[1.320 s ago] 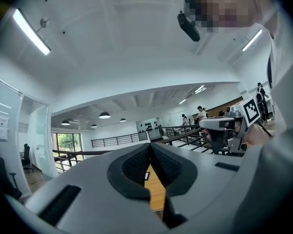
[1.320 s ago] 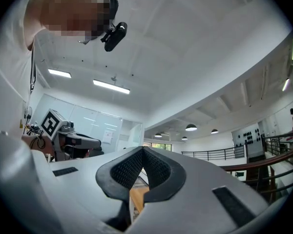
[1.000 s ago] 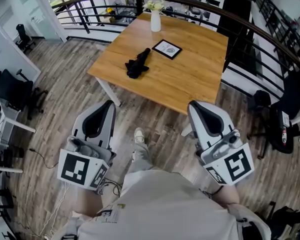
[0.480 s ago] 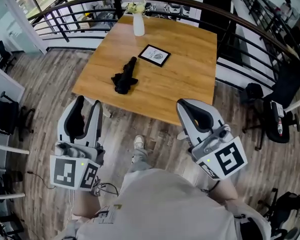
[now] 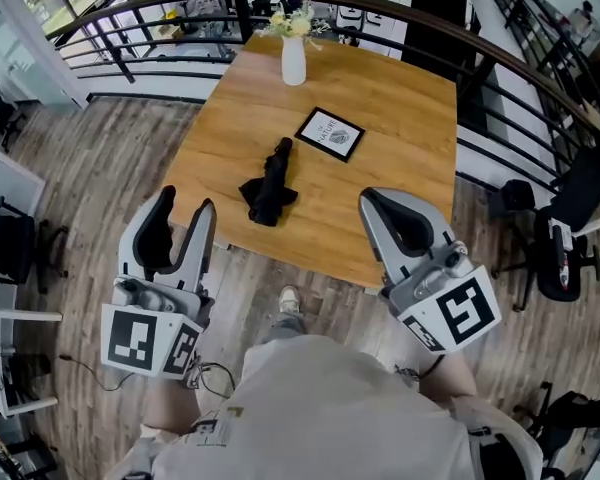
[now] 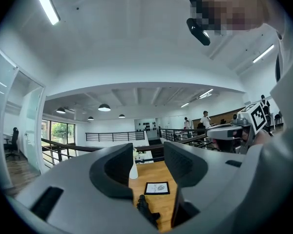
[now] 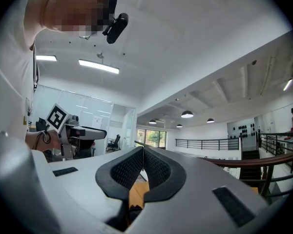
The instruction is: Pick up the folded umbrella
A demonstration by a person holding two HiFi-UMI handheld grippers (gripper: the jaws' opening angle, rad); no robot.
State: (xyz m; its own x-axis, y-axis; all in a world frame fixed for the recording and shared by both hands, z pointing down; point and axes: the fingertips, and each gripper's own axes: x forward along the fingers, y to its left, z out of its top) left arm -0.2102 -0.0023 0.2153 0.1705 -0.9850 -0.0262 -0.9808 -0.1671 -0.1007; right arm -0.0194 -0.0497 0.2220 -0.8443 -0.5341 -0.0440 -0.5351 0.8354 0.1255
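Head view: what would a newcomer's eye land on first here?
The black folded umbrella lies near the middle of the wooden table, with a white vase and a framed picture beyond it. In the foreground, both claws point towards the table. The left claw has its jaws opening with nothing between them, and the right claw is shut and empty.

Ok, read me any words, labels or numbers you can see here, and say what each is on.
No text here is readable.
Framed card on the table: print too small to read.
Cube on the left gripper, whose empty jaws are opening, and cube on the right gripper: black-and-white square markers, no words.
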